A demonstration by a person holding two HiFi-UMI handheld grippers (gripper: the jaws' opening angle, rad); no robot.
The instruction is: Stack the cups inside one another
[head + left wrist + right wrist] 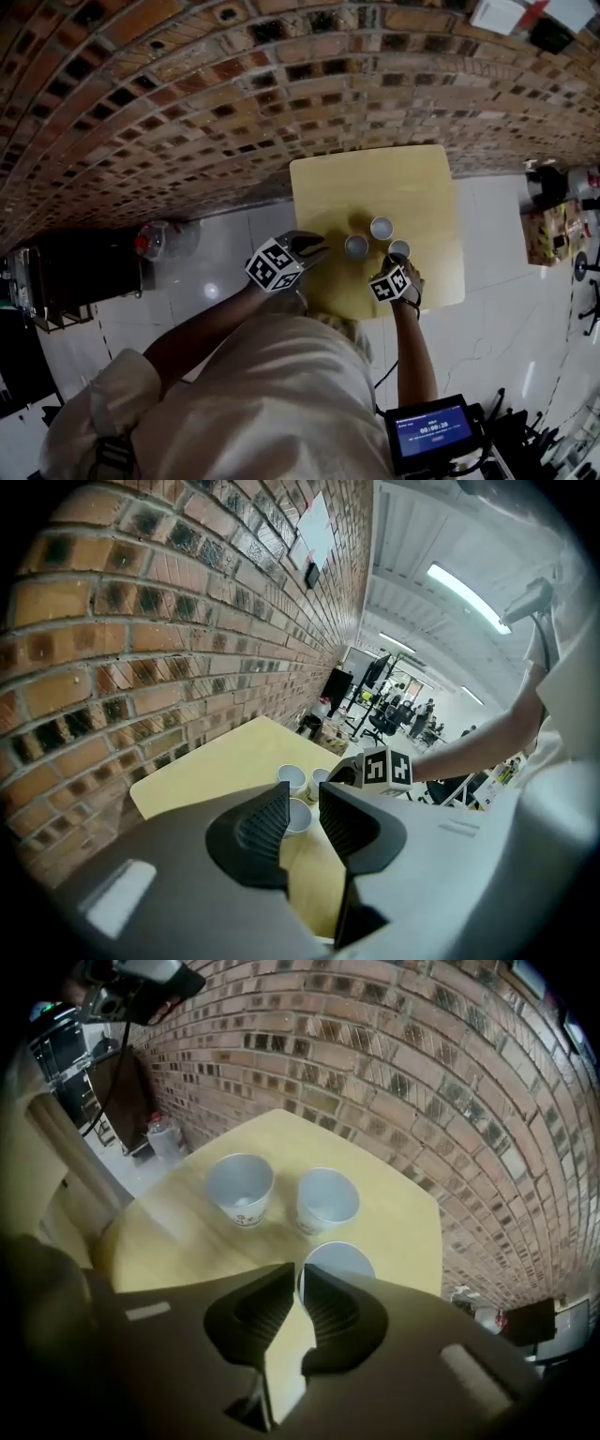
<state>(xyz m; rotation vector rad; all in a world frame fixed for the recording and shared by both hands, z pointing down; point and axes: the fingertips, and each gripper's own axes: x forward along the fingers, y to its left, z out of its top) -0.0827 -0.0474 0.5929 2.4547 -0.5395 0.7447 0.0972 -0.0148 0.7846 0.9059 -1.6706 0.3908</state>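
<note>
Nothing is nested yet. On the table (pixel 375 178) the far cup (pixel 382 228) sits at 12 o'clock of the cluster, the left cup (pixel 356 246) at 8 and the right cup (pixel 399 249) at 4, all apart. The right gripper (pixel 302 1274) seems to pinch the right cup's near rim, which shows only in its own view. The left gripper (pixel 302 803), spread and empty, is at the left cup's 9 o'clock.

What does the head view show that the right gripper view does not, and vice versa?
Head view only: a small blue screen and the black-and-white marker cube on the right gripper. Right gripper view only: its jaws closed on the rim of the nearest white paper cup. Both: all three cups, the square yellow table, the brick wall.
</note>
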